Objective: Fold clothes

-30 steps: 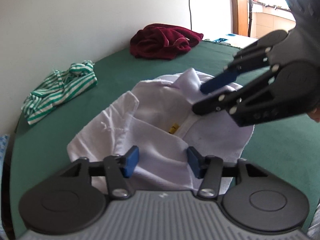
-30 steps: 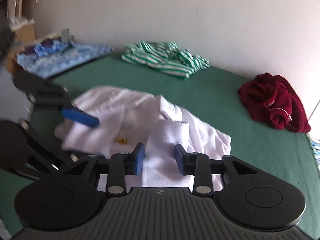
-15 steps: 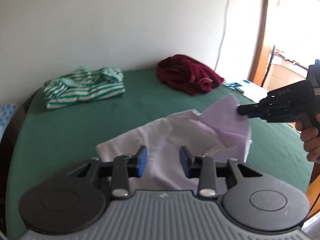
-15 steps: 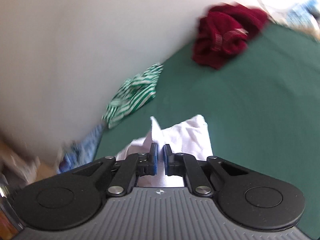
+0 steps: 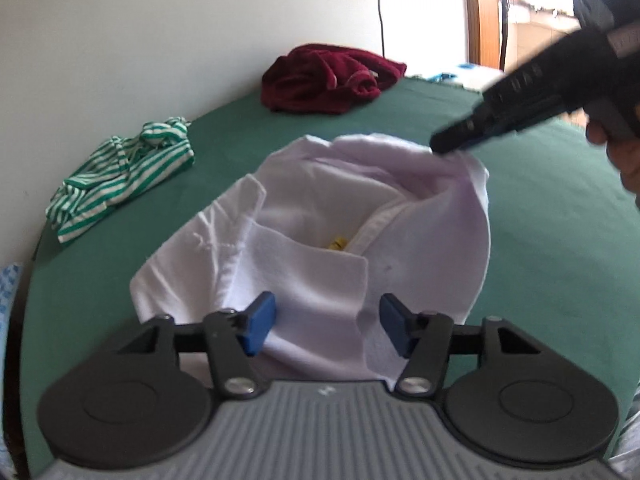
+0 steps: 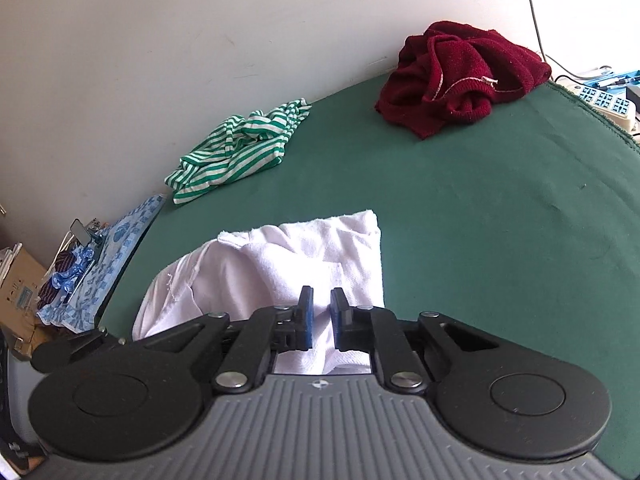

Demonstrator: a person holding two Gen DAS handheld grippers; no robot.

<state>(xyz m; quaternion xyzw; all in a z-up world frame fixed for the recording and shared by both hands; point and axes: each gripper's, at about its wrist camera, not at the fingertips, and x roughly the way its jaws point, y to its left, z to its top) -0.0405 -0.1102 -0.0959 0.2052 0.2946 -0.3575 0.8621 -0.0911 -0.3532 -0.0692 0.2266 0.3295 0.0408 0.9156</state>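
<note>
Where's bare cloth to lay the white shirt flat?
Bare green tabletop lies right of the white shirt, below the maroon garment. A narrower strip separates shirt and striped garment. The blue-patterned edge is cluttered.

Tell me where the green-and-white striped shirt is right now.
The green-and-white striped shirt lies crumpled at the green table's far left by the wall, left of the white shirt and the dark red garment.
</note>
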